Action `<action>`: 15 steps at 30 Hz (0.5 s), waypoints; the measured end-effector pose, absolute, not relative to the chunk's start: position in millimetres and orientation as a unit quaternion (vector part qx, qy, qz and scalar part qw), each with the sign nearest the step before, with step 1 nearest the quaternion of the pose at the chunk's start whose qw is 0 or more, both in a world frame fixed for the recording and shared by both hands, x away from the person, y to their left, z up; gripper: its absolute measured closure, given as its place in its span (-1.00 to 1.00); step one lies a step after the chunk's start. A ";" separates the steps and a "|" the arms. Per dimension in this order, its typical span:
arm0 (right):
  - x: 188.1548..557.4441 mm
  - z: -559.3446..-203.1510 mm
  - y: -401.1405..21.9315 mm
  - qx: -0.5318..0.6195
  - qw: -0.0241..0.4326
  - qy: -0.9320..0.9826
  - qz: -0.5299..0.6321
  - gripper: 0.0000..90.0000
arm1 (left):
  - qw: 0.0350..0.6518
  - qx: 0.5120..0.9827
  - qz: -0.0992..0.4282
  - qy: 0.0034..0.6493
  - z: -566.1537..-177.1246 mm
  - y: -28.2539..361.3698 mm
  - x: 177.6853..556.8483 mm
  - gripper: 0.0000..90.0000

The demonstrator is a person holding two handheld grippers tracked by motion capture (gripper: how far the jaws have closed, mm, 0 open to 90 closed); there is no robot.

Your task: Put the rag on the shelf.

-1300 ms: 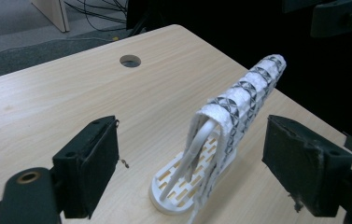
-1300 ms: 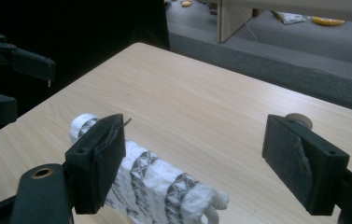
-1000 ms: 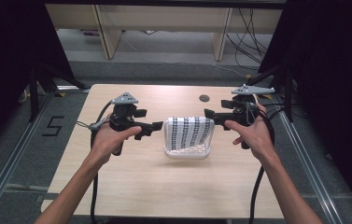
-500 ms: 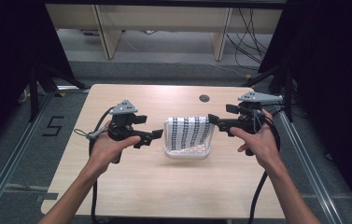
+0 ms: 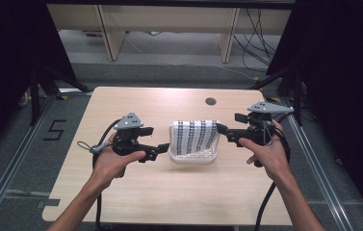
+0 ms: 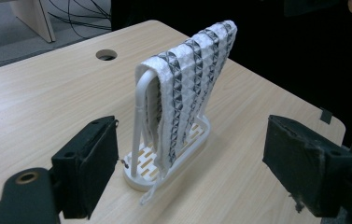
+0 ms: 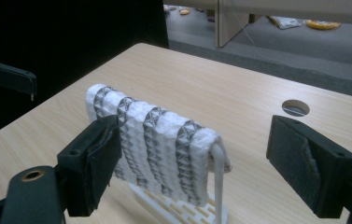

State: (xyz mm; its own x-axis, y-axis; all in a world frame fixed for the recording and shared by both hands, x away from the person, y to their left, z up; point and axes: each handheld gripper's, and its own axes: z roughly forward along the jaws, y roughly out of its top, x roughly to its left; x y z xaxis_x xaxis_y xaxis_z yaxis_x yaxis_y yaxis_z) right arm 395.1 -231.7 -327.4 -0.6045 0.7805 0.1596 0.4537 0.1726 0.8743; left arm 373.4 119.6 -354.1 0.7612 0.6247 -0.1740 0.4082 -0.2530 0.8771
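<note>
We hold our left gripper [image 5: 162, 148] with jaws spread, empty. Just right of it, the striped cloth [image 5: 197, 136] hangs over a white rack [image 5: 192, 157]. Beyond that, our right gripper [image 5: 223, 131] is also spread wide, empty.

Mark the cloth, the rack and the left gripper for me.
cloth [image 5: 196, 136], high view, middle of the striped top fold.
rack [image 6: 142, 109], left gripper view, white upright bar.
left gripper [image 5: 161, 150], high view, between its fingertips.

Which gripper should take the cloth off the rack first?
Probably right: the right gripper, jaws open, sits level with the cloth atop the rack; the left gripper is lower, by the base.
</note>
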 end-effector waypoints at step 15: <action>382.5 -335.9 -232.1 0.406 0.160 0.747 0.501 -0.57 | 0.512 0.789 0.103 0.324 -366.4 121.2 360.4 -0.61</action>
